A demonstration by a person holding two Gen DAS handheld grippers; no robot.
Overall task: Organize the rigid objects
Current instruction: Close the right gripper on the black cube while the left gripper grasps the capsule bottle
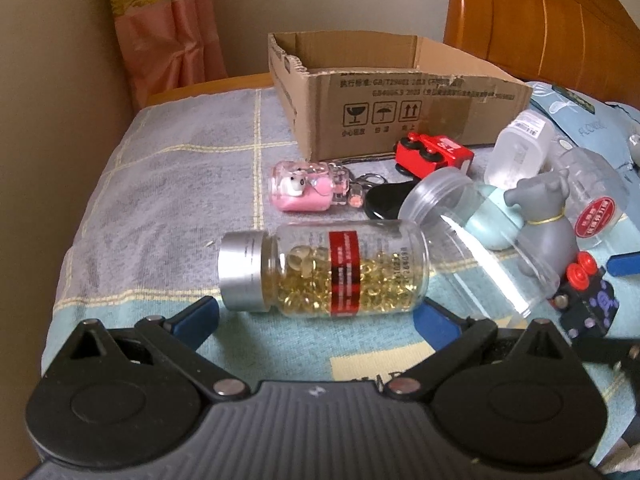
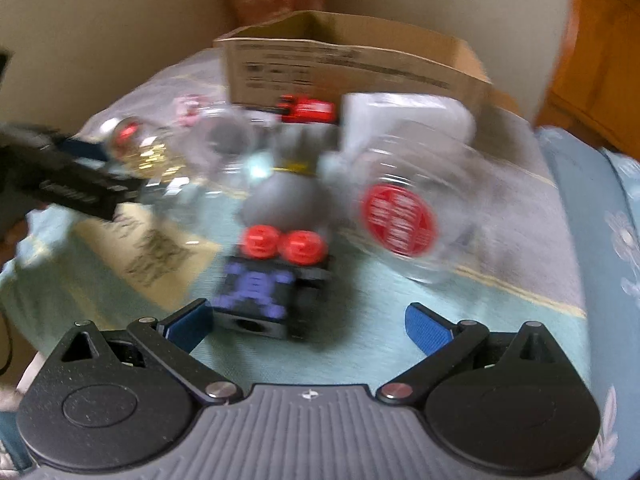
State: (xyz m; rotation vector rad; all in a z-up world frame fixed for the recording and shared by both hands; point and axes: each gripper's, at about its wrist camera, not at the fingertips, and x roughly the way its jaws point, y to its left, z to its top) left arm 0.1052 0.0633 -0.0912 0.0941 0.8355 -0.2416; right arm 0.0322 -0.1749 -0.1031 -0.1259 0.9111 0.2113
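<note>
A clear pill bottle with a silver cap and gold capsules lies on its side on the bed. My left gripper is open just in front of it, one finger on each side. A black cube toy with red knobs and a purple skull lies just ahead of my open right gripper; it also shows in the left wrist view. Behind it stand a grey dog figure and a clear jar with a red label. An open cardboard box stands at the back. The right wrist view is blurred.
A pink keychain bottle, a red toy truck, a black key fob, an empty clear jar and a white container lie on the checked blanket. A wooden headboard rises at the right.
</note>
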